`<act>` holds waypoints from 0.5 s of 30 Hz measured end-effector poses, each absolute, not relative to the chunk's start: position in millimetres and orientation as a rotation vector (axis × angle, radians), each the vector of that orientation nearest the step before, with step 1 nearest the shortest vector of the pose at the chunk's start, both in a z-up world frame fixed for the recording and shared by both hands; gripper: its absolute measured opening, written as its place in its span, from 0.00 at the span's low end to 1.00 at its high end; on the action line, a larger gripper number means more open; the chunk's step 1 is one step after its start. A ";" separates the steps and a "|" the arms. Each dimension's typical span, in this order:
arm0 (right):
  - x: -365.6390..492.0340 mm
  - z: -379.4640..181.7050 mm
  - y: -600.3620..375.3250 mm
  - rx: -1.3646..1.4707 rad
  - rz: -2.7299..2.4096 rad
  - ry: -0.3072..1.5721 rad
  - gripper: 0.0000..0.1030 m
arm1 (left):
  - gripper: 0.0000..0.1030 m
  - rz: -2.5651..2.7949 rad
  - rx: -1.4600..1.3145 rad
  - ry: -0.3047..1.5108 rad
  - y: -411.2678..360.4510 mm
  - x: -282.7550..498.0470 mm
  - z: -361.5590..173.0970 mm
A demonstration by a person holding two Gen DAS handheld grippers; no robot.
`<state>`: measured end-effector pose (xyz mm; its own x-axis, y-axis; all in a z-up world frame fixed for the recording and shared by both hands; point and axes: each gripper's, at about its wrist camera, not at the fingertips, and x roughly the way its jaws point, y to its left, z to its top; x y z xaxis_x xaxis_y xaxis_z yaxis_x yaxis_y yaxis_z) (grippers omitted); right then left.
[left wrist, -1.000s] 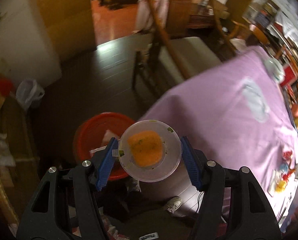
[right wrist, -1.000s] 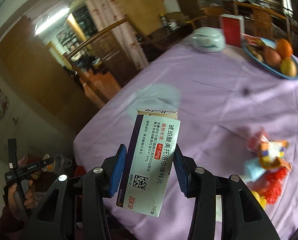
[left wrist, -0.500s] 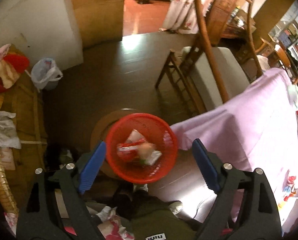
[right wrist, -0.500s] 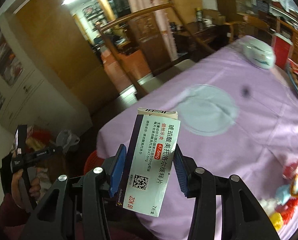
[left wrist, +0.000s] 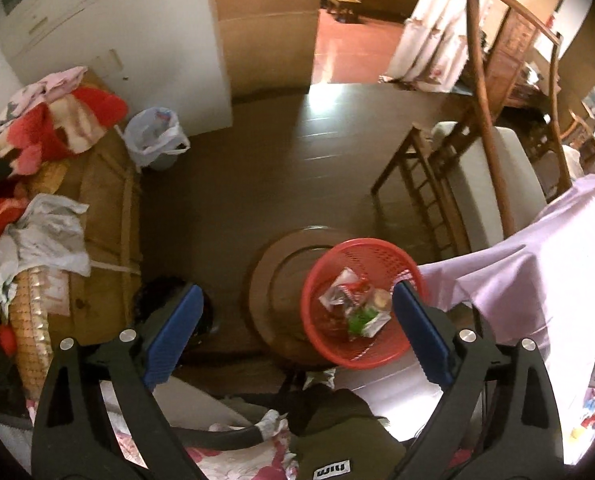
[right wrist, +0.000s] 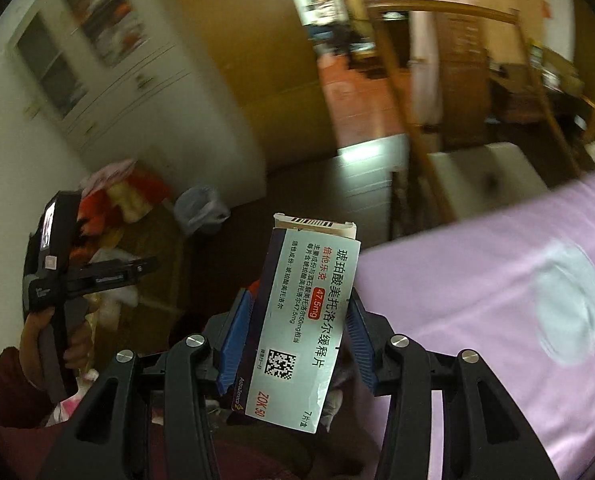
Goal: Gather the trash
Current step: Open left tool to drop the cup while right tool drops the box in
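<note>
My left gripper [left wrist: 297, 332] wide open, holds nothing, up over floor. Red basket [left wrist: 317, 280] just below, on round wooden stool [left wrist: 273, 276], beside purple tabletop [left wrist: 537, 280]. Wrappers [left wrist: 353, 304] lie inside basket. My right gripper [right wrist: 297, 334] squeezes medicine box [right wrist: 301, 328] upright between blue fingers [right wrist: 233, 340], above tabletop edge.

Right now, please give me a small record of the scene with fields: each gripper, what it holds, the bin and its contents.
left gripper: open, holds nothing
right gripper: shut on the box
box: white medicine carton with Chinese print, upright, slightly tilted
bin: red mesh basket on a round wooden stool, beside the purple tablecloth
bin contents: wrappers and other crumpled trash
left gripper position: above the bin, bin toward its right finger
</note>
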<state>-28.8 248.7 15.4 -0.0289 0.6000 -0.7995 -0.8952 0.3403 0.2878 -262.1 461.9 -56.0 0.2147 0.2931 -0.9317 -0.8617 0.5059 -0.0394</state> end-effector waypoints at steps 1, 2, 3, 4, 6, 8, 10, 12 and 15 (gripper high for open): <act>-35.9 14.8 259.7 -0.385 1.278 1.029 0.48 | 0.90 0.894 -0.651 1.064 462.4 -266.9 -55.2; -41.2 14.0 268.7 -0.408 1.309 1.030 0.49 | 0.90 0.911 -0.647 1.064 462.9 -272.8 -54.1; -45.3 13.5 275.2 -0.422 1.331 1.032 0.57 | 0.90 0.922 -0.642 1.065 464.0 -275.7 -53.4; -49.2 13.0 282.5 -0.437 1.349 1.030 0.63 | 0.90 0.933 -0.638 1.065 464.8 -278.1 -53.2; -50.6 15.2 289.1 -0.444 1.364 1.021 0.71 | 0.90 0.947 -0.637 1.065 465.3 -281.3 -53.0; -49.6 18.9 289.3 -0.452 1.366 1.005 0.71 | 0.90 0.950 -0.643 1.060 465.7 -280.9 -52.8; -43.3 21.5 283.5 -0.438 1.348 1.003 0.71 | 0.90 0.946 -0.646 1.057 466.9 -275.6 -53.6; -34.2 20.9 276.4 -0.415 1.320 1.014 0.71 | 0.90 0.931 -0.642 1.056 466.0 -268.1 -53.5; -15.9 20.9 252.7 -0.364 1.254 1.033 0.72 | 0.90 0.890 -0.607 1.063 460.5 -246.9 -51.6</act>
